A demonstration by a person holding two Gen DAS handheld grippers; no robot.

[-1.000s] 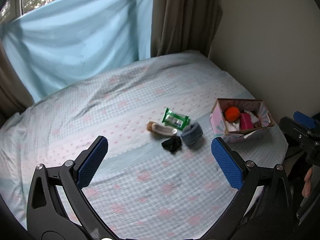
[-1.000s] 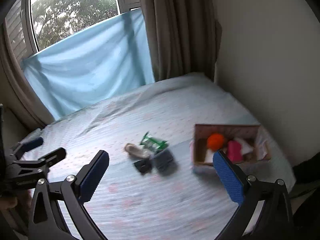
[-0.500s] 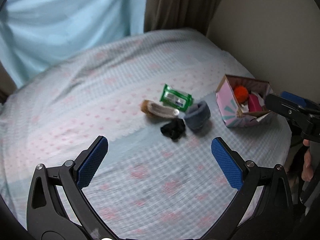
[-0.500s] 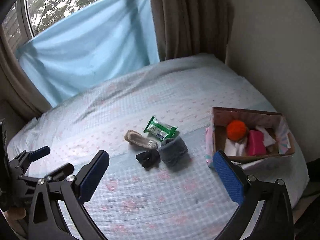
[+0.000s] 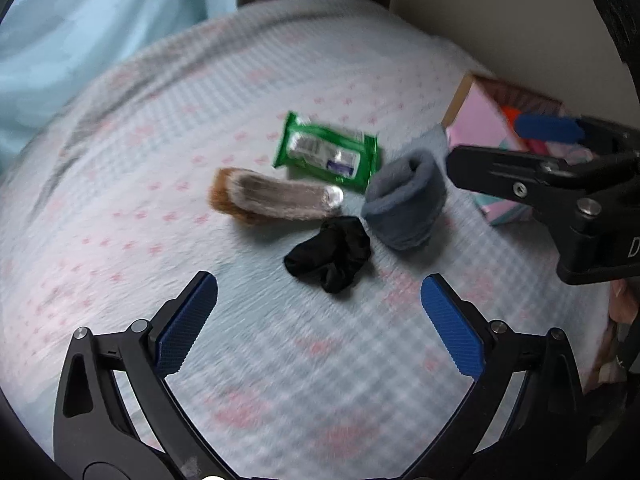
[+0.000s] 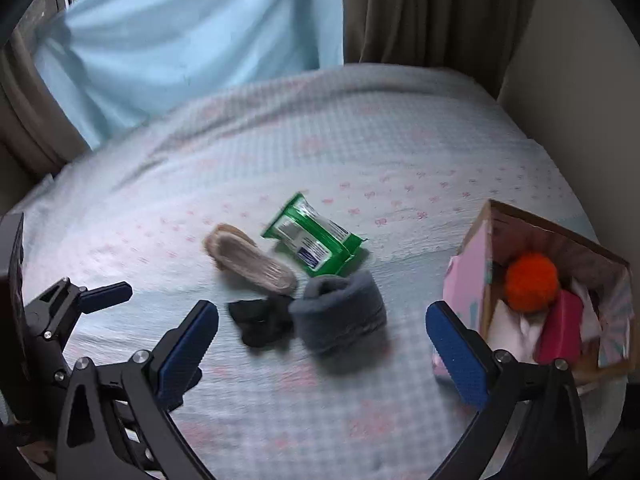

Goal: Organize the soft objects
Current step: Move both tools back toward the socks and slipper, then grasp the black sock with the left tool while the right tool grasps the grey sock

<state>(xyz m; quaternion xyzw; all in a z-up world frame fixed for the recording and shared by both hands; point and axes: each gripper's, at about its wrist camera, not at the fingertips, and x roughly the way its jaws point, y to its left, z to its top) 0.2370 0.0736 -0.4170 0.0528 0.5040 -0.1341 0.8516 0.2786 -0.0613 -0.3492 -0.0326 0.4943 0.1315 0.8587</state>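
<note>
On the bed lie a black sock (image 5: 332, 254) (image 6: 262, 320), a rolled grey sock (image 5: 406, 200) (image 6: 340, 314), a fuzzy brown-grey sock (image 5: 272, 198) (image 6: 250, 260) and a green wipes pack (image 5: 326, 152) (image 6: 314, 238). A pink cardboard box (image 5: 478, 120) (image 6: 468, 276) at the right holds an orange pom-pom (image 6: 530, 282) and pink items. My left gripper (image 5: 320, 322) is open and empty, just short of the black sock. My right gripper (image 6: 322, 346) is open and empty, over the grey sock.
The bed (image 6: 360, 152) has a blue checked sheet with pink marks. A blue curtain (image 6: 192, 36) and brown drapes (image 6: 432, 8) hang behind. A wall (image 6: 576, 64) runs along the right, close to the box.
Both grippers have moved forward and down toward the pile of socks, which now looks much larger. Both stay open. The objects have not moved.
</note>
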